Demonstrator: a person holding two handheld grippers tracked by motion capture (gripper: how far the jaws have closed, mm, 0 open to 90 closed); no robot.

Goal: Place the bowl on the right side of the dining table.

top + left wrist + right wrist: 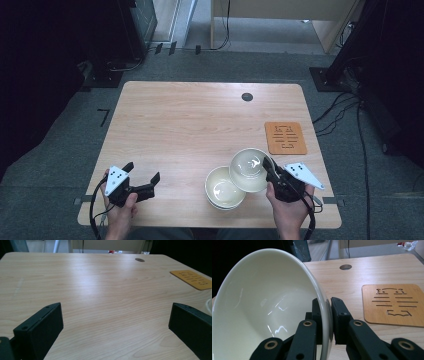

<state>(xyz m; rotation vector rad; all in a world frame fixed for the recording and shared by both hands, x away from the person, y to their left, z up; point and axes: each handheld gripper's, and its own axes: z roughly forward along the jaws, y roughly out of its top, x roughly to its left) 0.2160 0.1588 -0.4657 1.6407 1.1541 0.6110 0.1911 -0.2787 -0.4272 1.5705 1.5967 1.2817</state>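
right gripper (267,167): pinches top bowl (248,169) by its rim, tilted to lift it off the lower bowl (223,188) | left gripper (142,174): jaws wide apart, holding nothing, waiting | mat (285,137): nearby, likely landing spot

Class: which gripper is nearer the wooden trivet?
Right. The right gripper holds a bowl just below the wooden trivet; the left gripper hovers across the table.

Lower bowl (221,189) partly under upper bowl (249,169)
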